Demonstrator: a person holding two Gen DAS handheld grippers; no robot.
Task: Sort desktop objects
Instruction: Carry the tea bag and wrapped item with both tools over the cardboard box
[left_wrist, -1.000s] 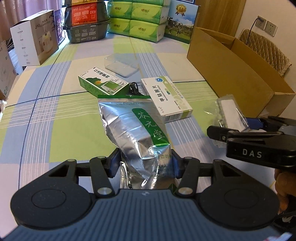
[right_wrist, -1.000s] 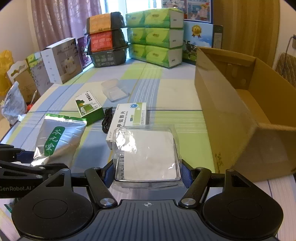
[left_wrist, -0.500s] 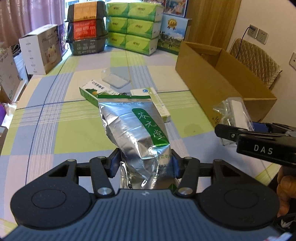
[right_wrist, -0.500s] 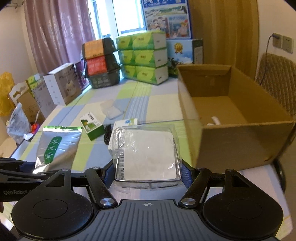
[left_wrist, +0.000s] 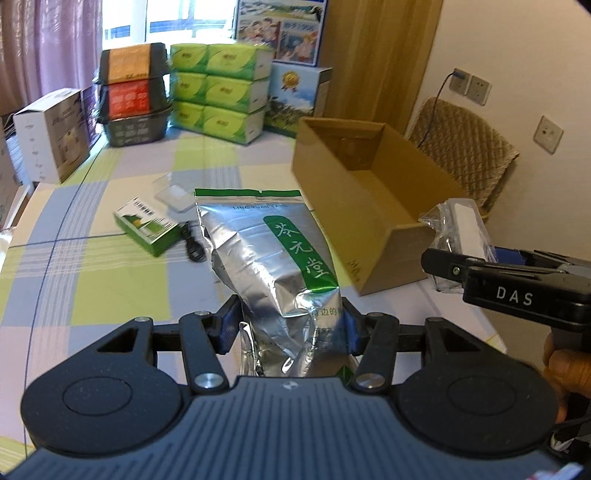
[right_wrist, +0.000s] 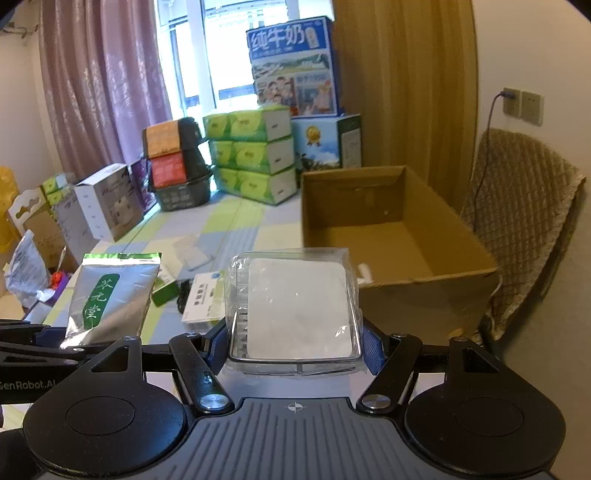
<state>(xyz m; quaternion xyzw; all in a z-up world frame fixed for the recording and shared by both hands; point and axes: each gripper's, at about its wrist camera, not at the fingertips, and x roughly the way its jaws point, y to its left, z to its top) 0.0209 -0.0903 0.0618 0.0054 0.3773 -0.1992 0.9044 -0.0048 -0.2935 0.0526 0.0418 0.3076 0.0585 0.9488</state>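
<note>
Two loads are airborne: the left gripper (left_wrist: 290, 326) clamps a foil bag (left_wrist: 273, 258), the right gripper (right_wrist: 295, 345) a clear plastic case (right_wrist: 295, 308). The open cardboard box (right_wrist: 388, 236) lies ahead-right; the right gripper is nearer

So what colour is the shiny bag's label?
Green with pale writing, on the silver foil bag; clearest in the left wrist view.

Left gripper (left_wrist: 290, 325) clamps a silver pouch (left_wrist: 269, 254) above the checked table (left_wrist: 92, 280); cardboard box (left_wrist: 369, 192) stands just right.
</note>
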